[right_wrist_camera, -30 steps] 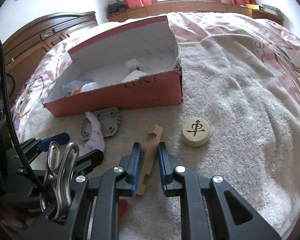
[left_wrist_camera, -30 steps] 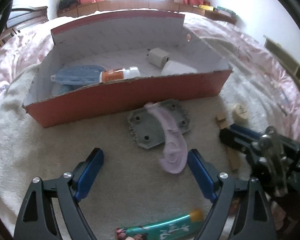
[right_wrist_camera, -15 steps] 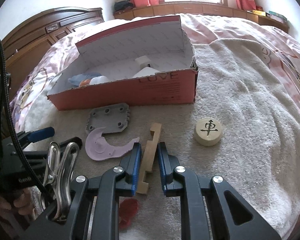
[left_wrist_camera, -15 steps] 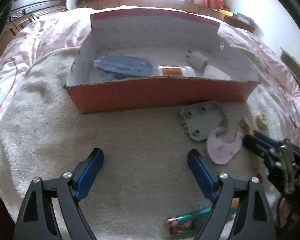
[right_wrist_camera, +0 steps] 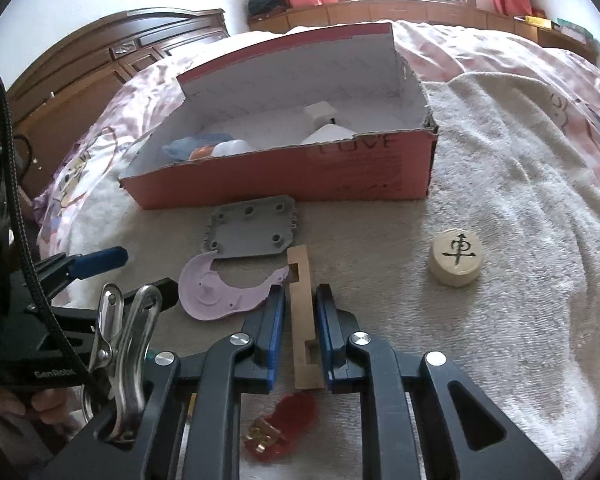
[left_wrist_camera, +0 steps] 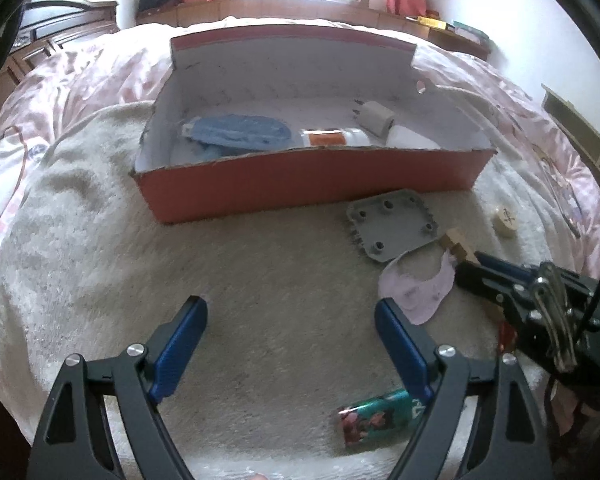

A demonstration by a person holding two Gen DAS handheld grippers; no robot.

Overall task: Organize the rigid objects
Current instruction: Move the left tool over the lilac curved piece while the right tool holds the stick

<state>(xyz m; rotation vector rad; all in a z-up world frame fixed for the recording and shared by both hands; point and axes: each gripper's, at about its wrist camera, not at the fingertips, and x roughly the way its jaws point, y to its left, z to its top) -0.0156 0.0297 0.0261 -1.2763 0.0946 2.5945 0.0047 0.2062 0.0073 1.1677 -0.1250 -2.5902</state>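
The bed point(right_wrist_camera: 520, 168) carries a pale towel, and on it stands the red box point(right_wrist_camera: 284, 176), already holding a few items. Just in front of the box lies the grey plate point(right_wrist_camera: 250, 230), flat and stiff-looking, its near edge touching the lilac crescent point(right_wrist_camera: 216, 298), a thin plastic shell that probably flexes and would need a light pinch at its rim. To the right, well apart, sits the chess piece point(right_wrist_camera: 456, 258), a squat disc, likely easy to take across its sides.

The task's thing in hand is the wooden block point(right_wrist_camera: 304, 320), a notched strip lying flat on the towel between the plate and the camera. It looks light, rigid and not slippery; the long straight sides are the place to hold it, clear of the notches.

The right tongs point(right_wrist_camera: 302, 332) lie low over the towel, straddling the block's middle, fingers narrowed about it but seemingly not clamped. The left tongs point(left_wrist_camera: 290, 344) hover spread wide over bare towel, holding nothing.
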